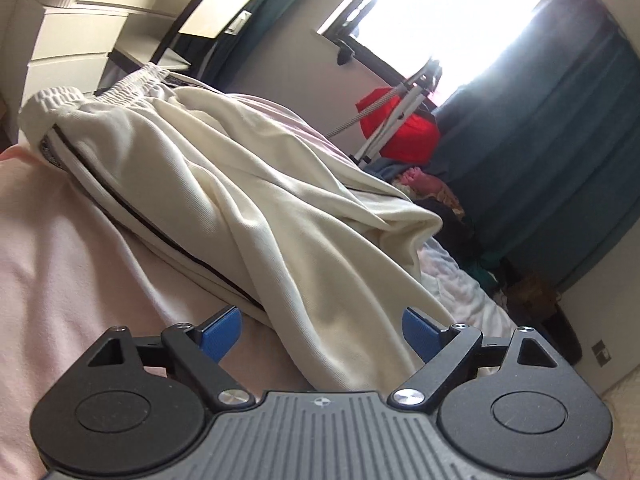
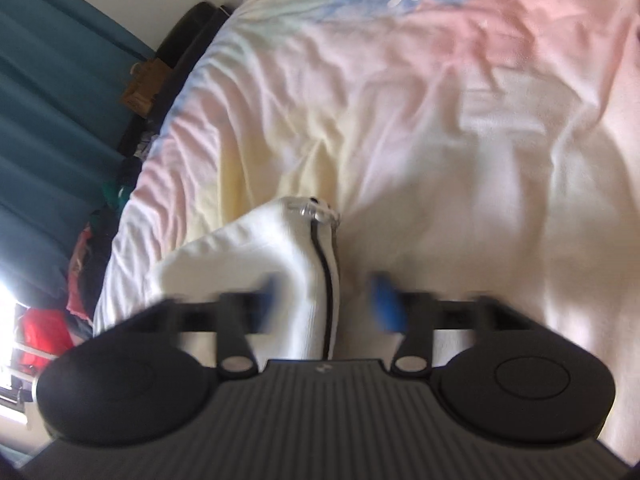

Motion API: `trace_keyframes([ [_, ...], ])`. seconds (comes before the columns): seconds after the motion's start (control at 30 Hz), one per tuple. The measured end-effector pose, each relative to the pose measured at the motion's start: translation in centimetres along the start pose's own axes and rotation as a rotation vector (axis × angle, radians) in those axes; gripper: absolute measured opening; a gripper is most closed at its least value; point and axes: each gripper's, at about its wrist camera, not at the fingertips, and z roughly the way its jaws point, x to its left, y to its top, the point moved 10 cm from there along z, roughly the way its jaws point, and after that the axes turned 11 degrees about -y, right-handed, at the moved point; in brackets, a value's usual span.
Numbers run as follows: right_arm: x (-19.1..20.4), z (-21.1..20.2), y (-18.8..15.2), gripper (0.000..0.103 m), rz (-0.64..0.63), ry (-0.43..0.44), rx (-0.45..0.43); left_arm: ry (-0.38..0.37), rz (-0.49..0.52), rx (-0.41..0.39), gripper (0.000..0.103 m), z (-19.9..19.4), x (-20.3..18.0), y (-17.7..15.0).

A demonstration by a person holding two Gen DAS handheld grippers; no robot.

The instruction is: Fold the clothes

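Blue pads of your left gripper stand spread, cream trousers lying loose between them, unpinched, running toward the frame's upper left across the pink bedspread. Your right gripper is blurred but also spread around a zipped trouser end. Smooth the leg flat before pinching both layers at the hem. Clutter and a red bag crowd the right side.

white garment: 1 | tools: 2 – left tool, right tool | window: 1
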Motion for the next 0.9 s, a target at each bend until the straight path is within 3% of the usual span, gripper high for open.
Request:
trace_keyframes([
  [0.03, 0.4, -0.2, 0.3, 0.097, 0.000, 0.012, -0.001, 0.008, -0.037, -0.011, 0.090, -0.4, 0.8, 0.5],
  [0.27, 3.4, -2.3, 1.8, 0.095, -0.102, 0.077, -0.077, 0.075, -0.409, -0.017, 0.090, -1.0, 8.9, 3.1],
  [0.4, 5.5, -2.8, 1.7, 0.095, -0.208, 0.125, -0.089, 0.059, -0.545, -0.032, 0.088, 0.2, 12.4, 4.9],
  [0.57, 9.3, -1.5, -0.7, 0.095, -0.476, 0.194, -0.013, 0.037, -0.531, -0.075, 0.083, 0.4, 14.2, 7.4],
  [0.67, 10.5, -0.5, -2.1, 0.095, -0.684, 0.209, -0.044, 0.026, -0.522, -0.127, 0.079, -0.5, 14.8, 8.5],
  [0.73, 10.1, 1.0, -2.8, 0.095, -0.775, 0.162, -0.056, 0.022, -0.509, -0.143, 0.079, -0.7, 15.1, 9.1],
  [0.83, 9.0, 3.4, -3.3, 0.095, -0.791, 0.118, -0.008, 0.052, -0.482, -0.145, 0.064, -0.4, 15.7, 9.5],
  [0.9, 8.7, 4.1, -3.0, 0.095, -0.777, 0.112, 0.000, 0.081, -0.453, -0.132, 0.045, -0.8, 15.9, 9.4],
])
